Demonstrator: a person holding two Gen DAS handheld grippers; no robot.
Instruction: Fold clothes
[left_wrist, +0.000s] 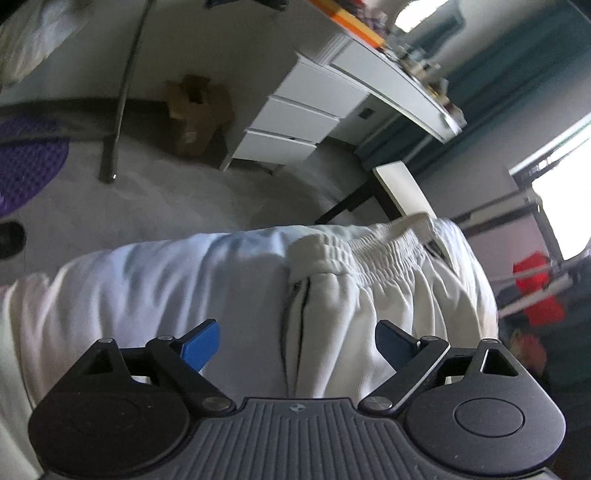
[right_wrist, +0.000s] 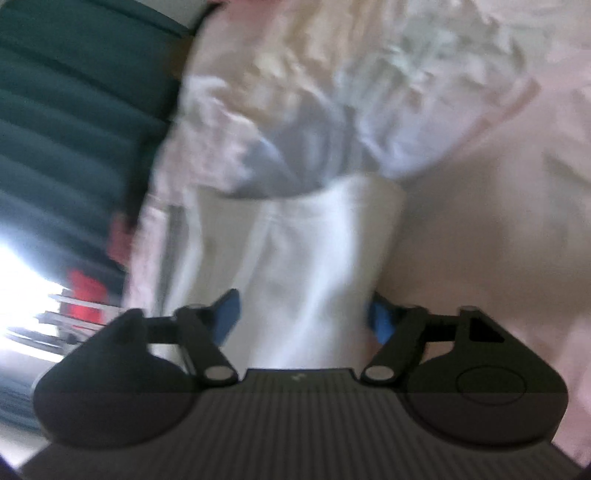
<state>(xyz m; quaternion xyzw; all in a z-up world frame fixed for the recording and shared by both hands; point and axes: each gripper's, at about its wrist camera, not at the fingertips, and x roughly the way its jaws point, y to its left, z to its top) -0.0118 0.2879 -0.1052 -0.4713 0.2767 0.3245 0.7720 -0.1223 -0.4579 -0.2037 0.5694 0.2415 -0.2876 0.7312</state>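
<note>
1. Early days on this one, I'd say. The white pants (left_wrist: 229, 295) are lying across the bed, waistband (left_wrist: 369, 254) out toward 1 o'clock in the left wrist view, and they look only roughly doubled over, not a tidy stack.
2. Left gripper (left_wrist: 295, 345) is spread wide with nothing pinched. Its blue pads (left_wrist: 201, 345) sit either side of the side seam with its dark piping, apart from the cloth as far as I can tell.
3. Right gripper (right_wrist: 303, 315) straddles a strip of white fabric, probably a pant leg (right_wrist: 314, 258), running to 12 o'clock. The view is blurry, so I can't tell if the pads are actually biting it.
4. Up at 12 in that view there's a crumpled pale garment (right_wrist: 314, 122) on the pinkish bedsheet (right_wrist: 498, 221), not folded yet.
5. Left to do: grab, fold over, flatten, then that other pile.
</note>
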